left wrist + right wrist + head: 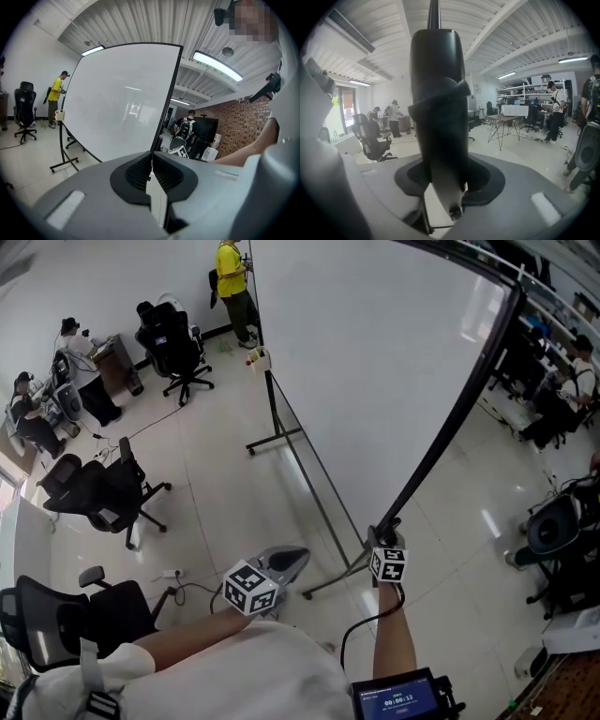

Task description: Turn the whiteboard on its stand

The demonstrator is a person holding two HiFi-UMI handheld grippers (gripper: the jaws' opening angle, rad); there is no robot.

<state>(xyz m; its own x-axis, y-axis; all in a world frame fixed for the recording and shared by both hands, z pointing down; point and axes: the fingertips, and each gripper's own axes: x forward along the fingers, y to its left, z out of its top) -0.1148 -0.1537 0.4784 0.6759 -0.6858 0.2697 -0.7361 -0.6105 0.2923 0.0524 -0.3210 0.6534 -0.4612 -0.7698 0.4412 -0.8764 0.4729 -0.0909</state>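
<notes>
The big whiteboard (375, 362) hangs tilted in its black stand (281, 432), its white face filling the upper middle of the head view. My right gripper (383, 532) is shut on the board's black side frame (450, 427) near its lower end. In the right gripper view that black frame bar (438, 93) rises straight up between the pads. My left gripper (289, 564) hovers free to the left of the stand's near foot (330, 583), its jaws pressed together with nothing in them. The left gripper view has the board (117, 98) ahead, beyond my left gripper (151, 172).
Black office chairs (105, 495) stand on the tiled floor at left, another (178, 345) farther back, one (56, 620) near me. A person in yellow (234, 282) stands behind the board's far end. A cable and power strip (171, 574) lie on the floor. More chairs (555, 531) at right.
</notes>
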